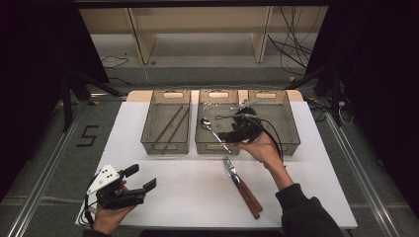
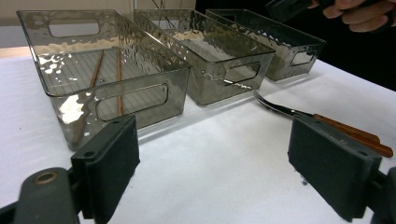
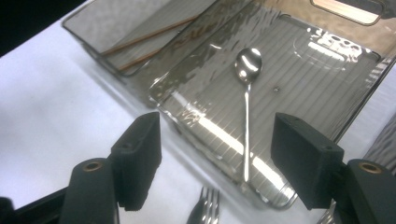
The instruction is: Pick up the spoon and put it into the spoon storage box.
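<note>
Three clear bins stand in a row at the back of the white table. The left bin (image 1: 166,123) holds two brown chopsticks (image 1: 169,124). A metal spoon (image 1: 213,132) lies in the middle bin (image 1: 217,101), its bowl (image 3: 248,63) toward the far end. My right gripper (image 1: 225,133) hovers open over that bin's front right corner, nothing between its jaws. A fork (image 1: 242,186) with a wooden handle lies on the table just in front, beside a second wooden-handled piece. My left gripper (image 1: 143,177) rests open near the front left edge.
The right bin (image 1: 289,116) looks empty. In the left gripper view the fork (image 2: 280,108) lies ahead to the right, the left bin (image 2: 70,100) ahead to the left. A shelf and cables lie beyond the table's far edge.
</note>
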A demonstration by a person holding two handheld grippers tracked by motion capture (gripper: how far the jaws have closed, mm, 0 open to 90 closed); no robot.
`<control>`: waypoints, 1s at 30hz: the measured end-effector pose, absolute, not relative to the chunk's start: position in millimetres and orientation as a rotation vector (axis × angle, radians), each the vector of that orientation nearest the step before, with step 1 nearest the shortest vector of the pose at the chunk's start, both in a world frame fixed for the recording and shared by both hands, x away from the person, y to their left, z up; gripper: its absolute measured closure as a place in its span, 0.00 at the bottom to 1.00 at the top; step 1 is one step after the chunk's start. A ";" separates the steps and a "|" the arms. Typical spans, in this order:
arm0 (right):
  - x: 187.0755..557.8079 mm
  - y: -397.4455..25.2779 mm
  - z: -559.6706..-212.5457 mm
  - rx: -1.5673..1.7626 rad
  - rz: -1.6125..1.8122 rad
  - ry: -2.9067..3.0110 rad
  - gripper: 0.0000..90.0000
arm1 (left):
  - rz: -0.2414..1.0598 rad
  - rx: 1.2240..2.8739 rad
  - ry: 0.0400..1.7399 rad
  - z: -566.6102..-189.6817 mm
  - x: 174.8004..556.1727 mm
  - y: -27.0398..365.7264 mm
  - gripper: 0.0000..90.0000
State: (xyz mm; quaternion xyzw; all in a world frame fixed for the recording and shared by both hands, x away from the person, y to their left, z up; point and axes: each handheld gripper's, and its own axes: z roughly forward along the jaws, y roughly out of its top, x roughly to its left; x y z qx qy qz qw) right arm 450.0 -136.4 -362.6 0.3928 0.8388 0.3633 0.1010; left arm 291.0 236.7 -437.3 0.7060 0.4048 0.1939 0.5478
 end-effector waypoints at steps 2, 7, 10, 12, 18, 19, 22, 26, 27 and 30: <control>443.9 -139.4 -362.3 1.153 1.088 2.478 0.37 | 0.459 1.672 0.960 -437.3 291.0 236.8 0.18; 431.4 -146.5 -364.5 1.155 1.101 2.477 0.35 | 0.460 1.671 0.959 -437.4 290.9 236.4 0.18; 424.6 -149.3 -366.4 1.145 1.106 2.479 0.35 | 0.458 1.672 0.959 -437.5 291.2 236.4 0.18; 419.2 -150.2 -367.3 1.138 1.105 2.482 0.35 | 0.458 1.672 0.959 -437.5 291.1 236.2 0.18; 406.8 -152.5 -372.0 1.117 1.091 2.494 0.35 | 0.457 1.674 0.958 -437.6 291.0 236.1 0.18; 405.1 -153.0 -372.8 1.115 1.088 2.492 0.35 | 0.458 1.674 0.959 -437.7 291.0 236.0 0.18; 400.3 -155.1 -375.7 1.108 1.076 2.496 0.34 | 0.457 1.675 0.957 -437.6 291.0 236.0 0.18; 393.3 -158.6 -380.1 1.112 1.062 2.497 0.34 | 0.458 1.673 0.957 -437.7 290.9 236.1 0.18; 391.7 -159.6 -381.2 1.110 1.066 2.496 0.33 | 0.457 1.674 0.956 -437.7 291.0 236.0 0.18; 386.5 -162.4 -383.9 1.120 1.067 2.500 0.33 | 0.458 1.674 0.956 -437.6 291.0 235.6 0.18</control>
